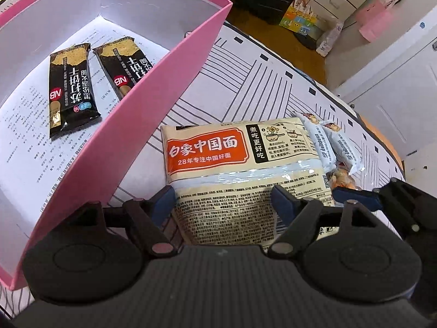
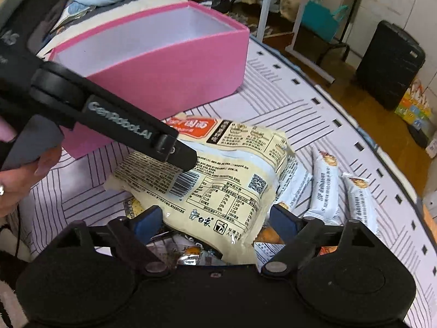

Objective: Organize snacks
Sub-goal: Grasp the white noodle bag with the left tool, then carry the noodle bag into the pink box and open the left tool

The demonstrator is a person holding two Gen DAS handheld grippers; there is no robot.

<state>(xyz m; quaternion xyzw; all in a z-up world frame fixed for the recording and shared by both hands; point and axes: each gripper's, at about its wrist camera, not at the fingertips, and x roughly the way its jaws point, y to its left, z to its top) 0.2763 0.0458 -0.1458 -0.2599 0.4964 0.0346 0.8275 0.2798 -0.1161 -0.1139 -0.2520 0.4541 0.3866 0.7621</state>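
the noodle packet [image 1: 245, 169] lies on the striped cloth [image 1: 245, 63], just right of the pink box [image 1: 153, 101], propped on other snacks. the left gripper [image 1: 224, 199] clasps its near end. the right gripper [image 2: 210, 220] is spread wide around its near edge. two cracker bars [image 1: 71, 87] lie inside the box; pale blue packets [image 2: 327, 191] sit right.

Striped bedsheet [image 1: 245, 63] under pink box [image 1: 174, 82], snack packets [image 2: 325, 186]
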